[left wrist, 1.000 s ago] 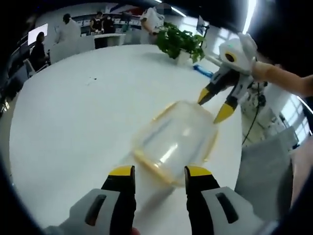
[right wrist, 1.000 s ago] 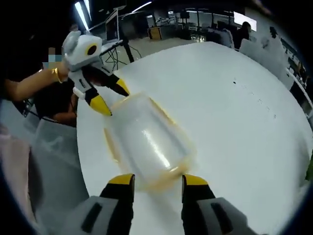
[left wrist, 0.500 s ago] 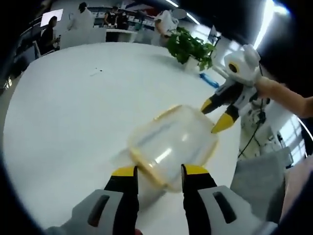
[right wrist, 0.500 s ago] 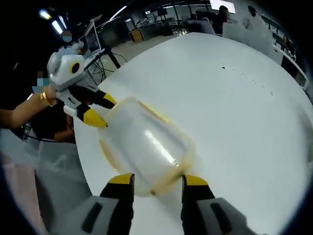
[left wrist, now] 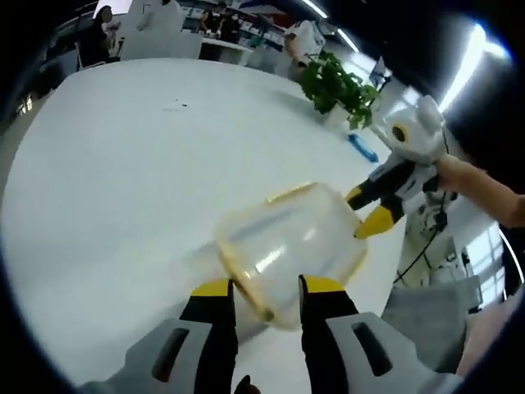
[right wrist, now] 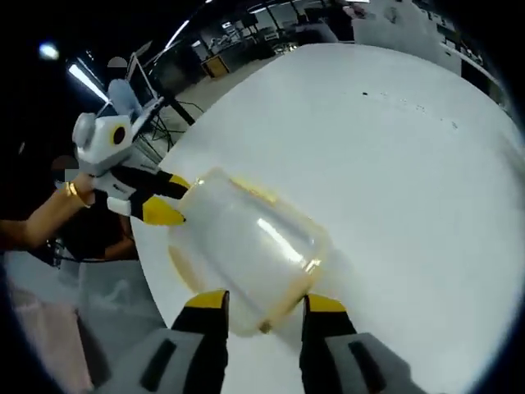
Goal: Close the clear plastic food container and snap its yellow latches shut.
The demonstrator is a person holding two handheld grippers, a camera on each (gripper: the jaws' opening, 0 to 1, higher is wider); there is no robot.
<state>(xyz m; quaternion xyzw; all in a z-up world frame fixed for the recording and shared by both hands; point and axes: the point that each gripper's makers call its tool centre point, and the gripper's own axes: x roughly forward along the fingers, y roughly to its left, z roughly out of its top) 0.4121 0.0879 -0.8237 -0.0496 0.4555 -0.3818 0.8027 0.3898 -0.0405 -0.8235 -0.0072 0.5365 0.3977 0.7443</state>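
Note:
The clear plastic container (left wrist: 287, 250) with a yellow rim lies on the white table (left wrist: 123, 180), blurred. In the left gripper view my left gripper (left wrist: 267, 289) is open, its jaws standing either side of the container's near end. My right gripper (left wrist: 363, 210) reaches the far end from the right, jaws apart. In the right gripper view the container (right wrist: 246, 242) lies lengthwise ahead. My right gripper (right wrist: 264, 302) is open astride its near end, and the left gripper (right wrist: 171, 199) straddles the far end. I cannot tell whether any jaw touches the container.
A potted green plant (left wrist: 335, 82) and a small blue object (left wrist: 362, 148) stand near the table's far edge. People and desks are in the room beyond. The table edge runs close to the container, with a grey chair back (left wrist: 426, 316) beside it.
Both views have tilted and shifted with the hands. The container keeps its place between the two grippers. My left gripper's jaws have drawn somewhat closer together around the near end.

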